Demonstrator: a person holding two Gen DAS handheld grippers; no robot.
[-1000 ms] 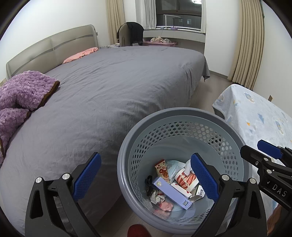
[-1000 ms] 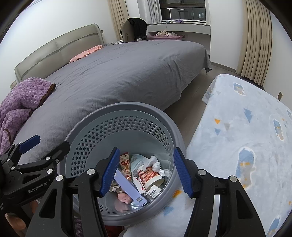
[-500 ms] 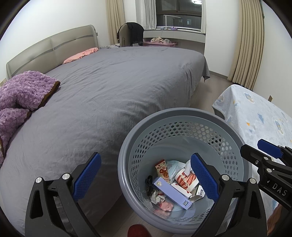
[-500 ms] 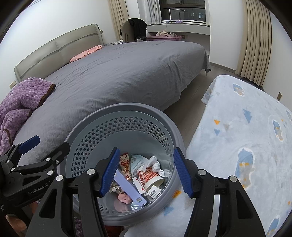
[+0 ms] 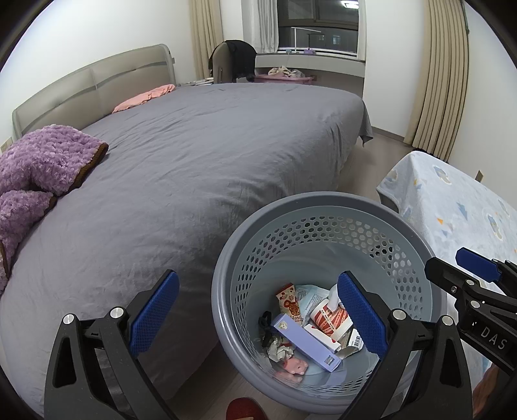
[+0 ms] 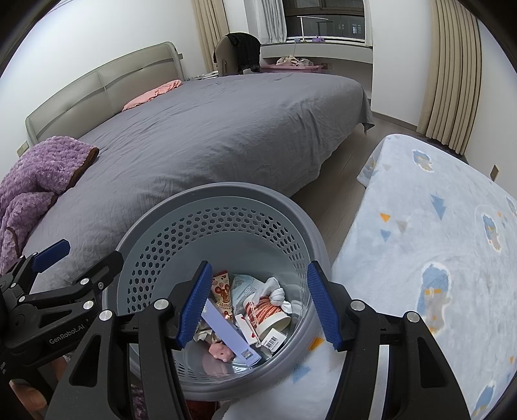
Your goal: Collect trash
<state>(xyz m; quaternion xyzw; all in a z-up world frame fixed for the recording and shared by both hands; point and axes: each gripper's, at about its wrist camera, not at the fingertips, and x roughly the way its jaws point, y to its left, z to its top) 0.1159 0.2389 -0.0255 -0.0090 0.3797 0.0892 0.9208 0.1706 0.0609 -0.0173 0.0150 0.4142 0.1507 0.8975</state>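
The grey perforated basket (image 5: 326, 206) was seen on the floor between the grey bed (image 5: 200, 155) and a patterned blanket (image 6: 436, 242), trash (image 6: 258, 307) piled inside. Both claws were held above it: left claw (image 5: 258, 315) spread wide, right claw (image 6: 258, 303) parted, nothing gripped.

Evenly lit by indoor light, dark window (image 5: 318, 24), soft shadows, sharp focus, heavy fisheye bending, black vignette at corners.
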